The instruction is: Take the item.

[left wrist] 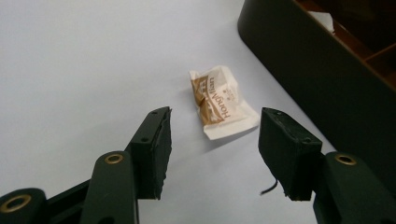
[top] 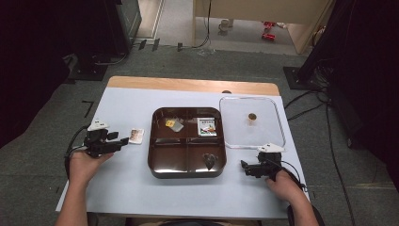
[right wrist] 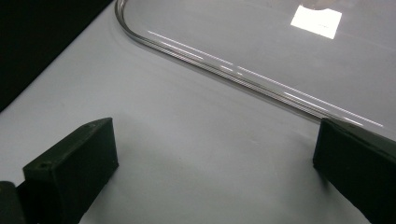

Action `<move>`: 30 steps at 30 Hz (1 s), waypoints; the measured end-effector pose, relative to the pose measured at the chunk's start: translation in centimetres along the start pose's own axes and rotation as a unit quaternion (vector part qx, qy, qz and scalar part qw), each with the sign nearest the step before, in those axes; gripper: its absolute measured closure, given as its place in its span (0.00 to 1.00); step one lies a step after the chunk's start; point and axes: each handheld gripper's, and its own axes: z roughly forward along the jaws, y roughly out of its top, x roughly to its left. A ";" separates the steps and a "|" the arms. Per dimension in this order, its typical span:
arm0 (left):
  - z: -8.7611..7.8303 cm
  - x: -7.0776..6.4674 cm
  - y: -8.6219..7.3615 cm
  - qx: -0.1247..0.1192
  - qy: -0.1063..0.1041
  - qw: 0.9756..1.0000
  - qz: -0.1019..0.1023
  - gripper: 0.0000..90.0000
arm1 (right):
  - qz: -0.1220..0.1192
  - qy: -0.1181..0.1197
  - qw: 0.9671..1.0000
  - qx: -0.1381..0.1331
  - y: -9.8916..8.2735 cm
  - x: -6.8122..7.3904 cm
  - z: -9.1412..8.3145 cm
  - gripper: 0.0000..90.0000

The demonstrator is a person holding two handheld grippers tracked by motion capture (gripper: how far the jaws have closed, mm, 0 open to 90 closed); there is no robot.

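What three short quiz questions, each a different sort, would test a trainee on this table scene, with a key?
1. True or false: the brown-and-white packet lies inside the dark tray.
2. Which side of the tray holds the clear lid? A) the person's left B) the person's right
3. Fill in: the left hand-held gripper has its jaws ____.

Key: 1 false, it lies on the table beside the tray; 2 B; 3 open.
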 end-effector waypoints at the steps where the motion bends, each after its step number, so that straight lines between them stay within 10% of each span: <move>1: 0.0 0.0 -0.2 0.001 0.002 1.000 0.002 0.49 | 0.000 0.000 1.000 0.000 0.0 0.0 0.0 0.00; 19: 1.2 0.3 -3.2 0.035 0.007 0.998 0.047 0.46 | -0.001 0.000 1.000 0.001 0.0 0.0 0.0 0.00; 30: 1.7 -1.0 -4.5 -0.004 0.028 0.999 0.046 0.28 | -0.001 0.000 1.000 0.001 0.0 0.0 0.0 0.00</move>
